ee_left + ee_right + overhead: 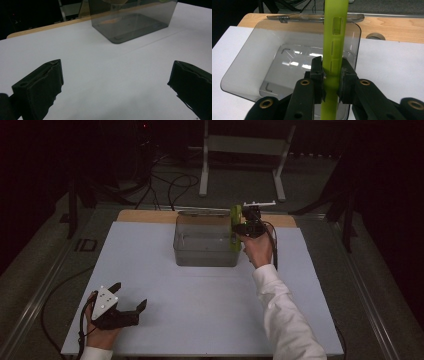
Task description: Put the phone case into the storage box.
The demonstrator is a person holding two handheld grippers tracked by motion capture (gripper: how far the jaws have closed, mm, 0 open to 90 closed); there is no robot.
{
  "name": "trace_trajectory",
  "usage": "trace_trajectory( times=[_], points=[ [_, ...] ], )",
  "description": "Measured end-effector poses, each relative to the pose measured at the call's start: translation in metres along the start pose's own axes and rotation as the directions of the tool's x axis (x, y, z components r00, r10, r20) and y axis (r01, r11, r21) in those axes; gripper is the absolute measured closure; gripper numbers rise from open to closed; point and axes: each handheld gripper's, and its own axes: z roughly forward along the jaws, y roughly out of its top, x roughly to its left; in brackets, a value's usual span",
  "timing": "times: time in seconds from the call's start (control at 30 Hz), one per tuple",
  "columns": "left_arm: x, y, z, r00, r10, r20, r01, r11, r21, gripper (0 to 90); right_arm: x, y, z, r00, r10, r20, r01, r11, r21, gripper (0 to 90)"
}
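A clear grey plastic box stands open-topped at the back middle of the white table. My right gripper is shut on a flat lime-green piece and holds it edge-on and upright over the box's right wall. Small slots run along the piece's edge. Whether the piece touches the box I cannot tell. My left gripper rests at the front left of the table, jaws wide open with nothing between them, pointing toward the box.
A wooden board runs along the table's back edge. On it, behind the box, lies a clear strip-like lid. A white stand and cables sit on the floor beyond. White tabletop spreads in front of the box.
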Motion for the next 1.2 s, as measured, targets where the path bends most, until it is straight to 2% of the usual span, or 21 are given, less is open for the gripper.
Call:
trace_trajectory(
  times=[0.57,0.77,1.2],
  points=[
    [0.0,0.0,0.0,1.0,-0.002,0.0,0.002,1.0,-0.001,0.0,-0.004,0.005,0.01,0.9991,0.042,-0.003,-0.041,0.998,0.038,77.4],
    [0.0,0.0,0.0,1.0,-0.001,0.001,0.001,1.0,0.0,0.0,0.0,0.006,0.012,0.9999,0.015,0.009,-0.015,0.999,0.053,77.4],
    [0.0,0.0,0.0,1.0,-0.001,0.001,0.001,1.0,0.0,0.0,0.003,0.008,0.016,0.9998,0.011,0.017,-0.012,0.997,0.072,77.4]
  ],
)
